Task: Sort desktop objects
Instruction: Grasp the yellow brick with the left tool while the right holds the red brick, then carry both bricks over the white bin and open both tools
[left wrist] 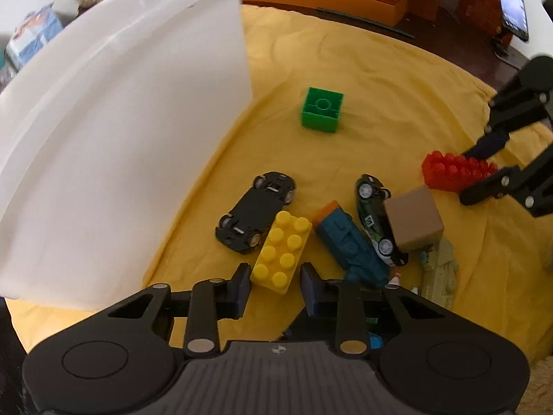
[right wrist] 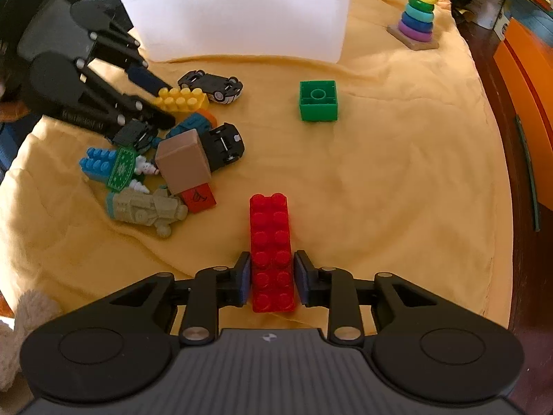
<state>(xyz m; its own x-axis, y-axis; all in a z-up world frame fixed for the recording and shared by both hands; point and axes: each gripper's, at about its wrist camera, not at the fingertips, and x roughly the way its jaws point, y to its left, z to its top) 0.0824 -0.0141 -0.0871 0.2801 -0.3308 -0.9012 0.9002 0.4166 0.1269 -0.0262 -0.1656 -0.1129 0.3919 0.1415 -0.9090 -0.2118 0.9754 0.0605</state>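
Note:
My left gripper [left wrist: 275,282] is open, its fingers either side of the near end of a yellow brick [left wrist: 281,250] on the yellow cloth; small gaps show. It also shows in the right wrist view [right wrist: 166,103] around the yellow brick [right wrist: 181,99]. My right gripper [right wrist: 271,276] straddles a long red brick [right wrist: 273,252], pads close to its sides but slightly apart; the red brick [left wrist: 456,171] also shows in the left wrist view between the right gripper [left wrist: 484,167]. A green block [left wrist: 322,110] lies apart.
A white bin [left wrist: 121,131] stands at the left, also visible in the right wrist view [right wrist: 242,10]. Toy cars [left wrist: 257,212], a teal toy [left wrist: 352,245], a brown cube [left wrist: 413,223] and a grey toy [right wrist: 148,209] are piled together. A ring stacker [right wrist: 418,10] stands far right.

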